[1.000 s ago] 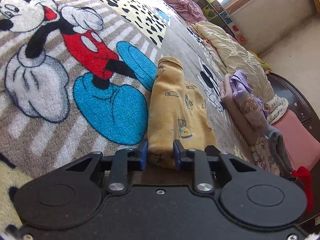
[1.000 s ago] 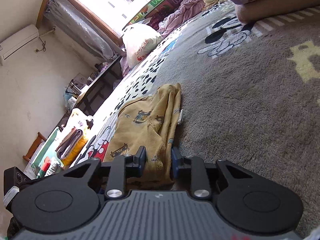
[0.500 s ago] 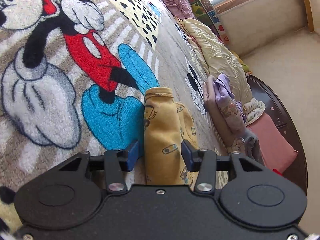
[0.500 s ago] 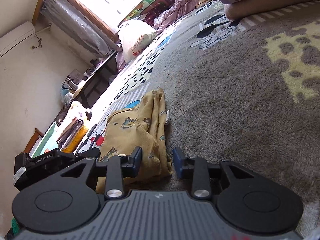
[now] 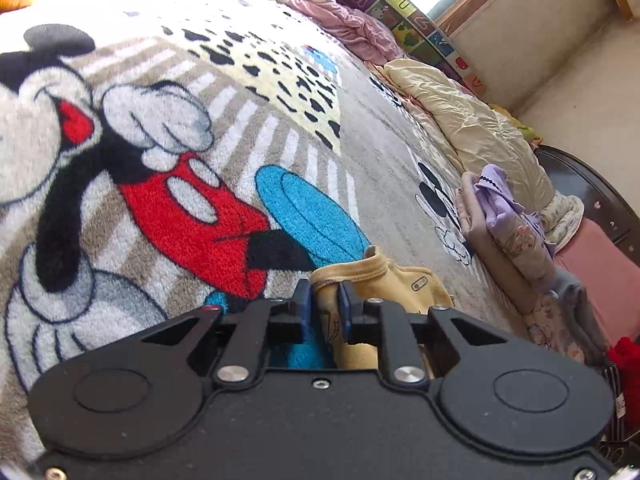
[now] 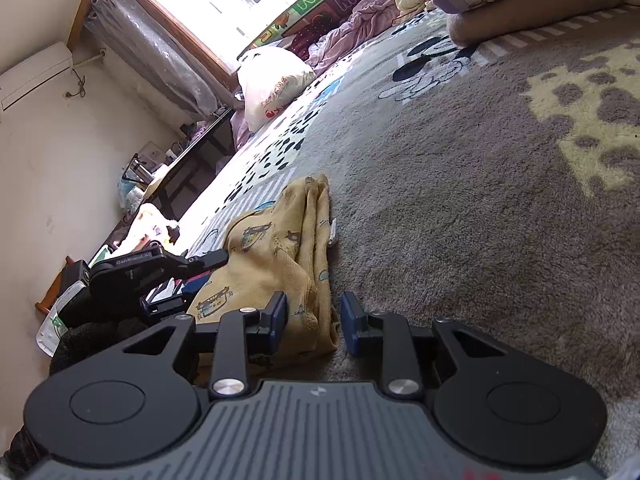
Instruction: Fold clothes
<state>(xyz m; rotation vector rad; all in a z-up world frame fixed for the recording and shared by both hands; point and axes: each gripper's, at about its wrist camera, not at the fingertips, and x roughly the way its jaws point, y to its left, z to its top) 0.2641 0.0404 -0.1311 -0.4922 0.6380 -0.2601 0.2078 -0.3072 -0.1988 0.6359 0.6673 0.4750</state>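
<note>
A folded yellow printed garment (image 6: 272,256) lies on the Mickey Mouse blanket (image 5: 180,184). In the left wrist view my left gripper (image 5: 325,307) is shut on an edge of the yellow garment (image 5: 384,280), which bunches up between the blue pads. In the right wrist view my right gripper (image 6: 314,322) is open, its jaws standing either side of the garment's near corner without pinching it. The left gripper (image 6: 168,268) also shows there, at the garment's left side.
A stack of folded clothes (image 5: 512,240) lies at the right of the bed, with a cream quilt (image 5: 472,128) and pink bedding (image 5: 352,28) beyond. A white pillow bag (image 6: 272,80) sits by the window. A desk with clutter (image 6: 160,176) stands at the left.
My left gripper opened, shifted along the garment, then closed on its edge. My right gripper opened and let go of the garment's corner, which now rests on the blanket.
</note>
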